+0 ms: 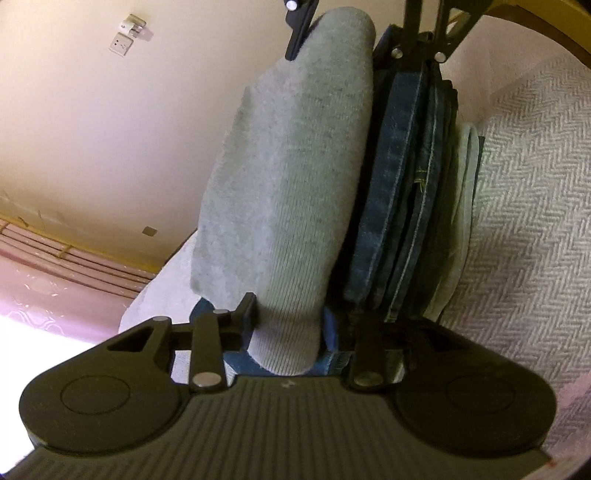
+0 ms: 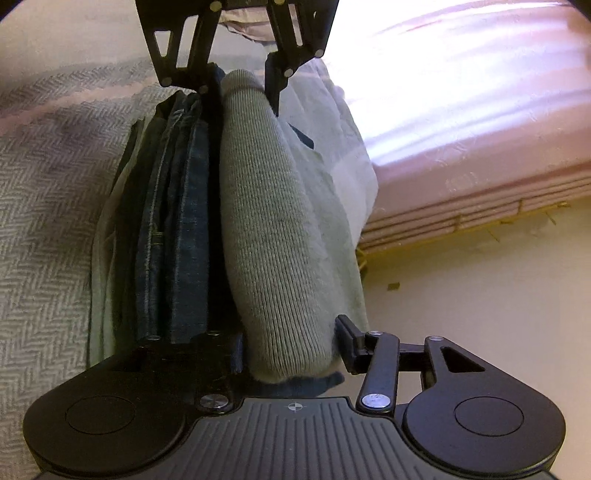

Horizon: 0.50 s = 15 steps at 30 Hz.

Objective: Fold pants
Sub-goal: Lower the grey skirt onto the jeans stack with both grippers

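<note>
A thick roll of folded grey knit pants (image 1: 288, 177) hangs lengthwise between my two grippers, which face each other. At one end my left gripper (image 1: 301, 325) is shut on the roll, with a bit of blue fabric (image 1: 240, 363) showing under the grey. My right gripper (image 2: 291, 347) is shut on the other end of the grey pants (image 2: 273, 229). Each gripper shows at the top of the other's view: the right gripper (image 1: 347, 33) and the left gripper (image 2: 242, 85). The roll presses against a stack of folded blue jeans (image 1: 402, 166) (image 2: 177, 221).
The jeans stack sits on a herringbone blanket (image 1: 524, 203) (image 2: 44, 221), with a pale garment (image 1: 467, 177) under it. A pale cloth (image 2: 332, 147) lies on the roll's other side. A pink mattress (image 2: 461, 129) and a cream wall with a socket (image 1: 122, 46) lie beyond.
</note>
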Each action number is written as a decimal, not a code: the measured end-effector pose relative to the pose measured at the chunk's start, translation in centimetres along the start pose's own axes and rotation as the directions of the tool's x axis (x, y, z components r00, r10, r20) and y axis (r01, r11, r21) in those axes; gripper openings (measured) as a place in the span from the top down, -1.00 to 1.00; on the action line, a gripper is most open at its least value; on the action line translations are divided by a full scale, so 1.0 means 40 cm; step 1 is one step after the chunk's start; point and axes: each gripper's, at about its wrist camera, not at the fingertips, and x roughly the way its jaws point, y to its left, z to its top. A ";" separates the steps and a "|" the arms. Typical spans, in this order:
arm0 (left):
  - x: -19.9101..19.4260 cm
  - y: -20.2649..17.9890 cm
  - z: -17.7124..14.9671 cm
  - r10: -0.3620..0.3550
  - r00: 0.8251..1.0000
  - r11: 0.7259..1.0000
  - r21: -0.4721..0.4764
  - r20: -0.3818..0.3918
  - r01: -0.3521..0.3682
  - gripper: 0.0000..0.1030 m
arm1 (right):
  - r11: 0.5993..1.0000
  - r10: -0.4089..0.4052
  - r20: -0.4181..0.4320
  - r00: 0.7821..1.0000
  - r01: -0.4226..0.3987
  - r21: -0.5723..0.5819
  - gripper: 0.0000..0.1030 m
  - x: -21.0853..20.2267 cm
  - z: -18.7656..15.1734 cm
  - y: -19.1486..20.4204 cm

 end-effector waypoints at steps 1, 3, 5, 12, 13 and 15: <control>0.004 0.000 0.002 0.003 1.000 1.000 0.010 -0.002 -0.003 0.43 | 1.000 -0.002 -0.004 1.000 0.002 0.017 0.15 -0.009 -0.025 0.011; 0.003 0.003 -0.015 0.031 1.000 0.999 0.015 -0.003 -0.031 0.45 | 1.000 -0.027 0.001 1.000 0.027 0.005 0.27 0.010 -0.021 0.027; -0.004 0.012 -0.004 0.083 0.997 0.997 0.004 0.005 -0.083 0.46 | 0.996 -0.087 0.032 0.996 0.088 -0.034 0.33 0.004 -0.024 0.011; 0.026 -0.044 -0.022 0.075 0.997 0.997 0.004 -0.019 -0.075 0.47 | 0.992 -0.072 0.073 0.995 0.079 -0.098 0.33 0.012 -0.062 0.041; 0.029 -0.048 -0.019 0.073 0.997 0.997 0.028 -0.014 -0.073 0.47 | 0.994 -0.057 0.061 0.996 0.062 -0.088 0.33 0.007 -0.069 0.050; 0.021 -0.028 -0.017 0.080 0.997 0.996 0.037 0.003 -0.080 0.46 | 0.998 -0.046 0.044 0.998 0.048 -0.029 0.32 -0.012 -0.074 0.047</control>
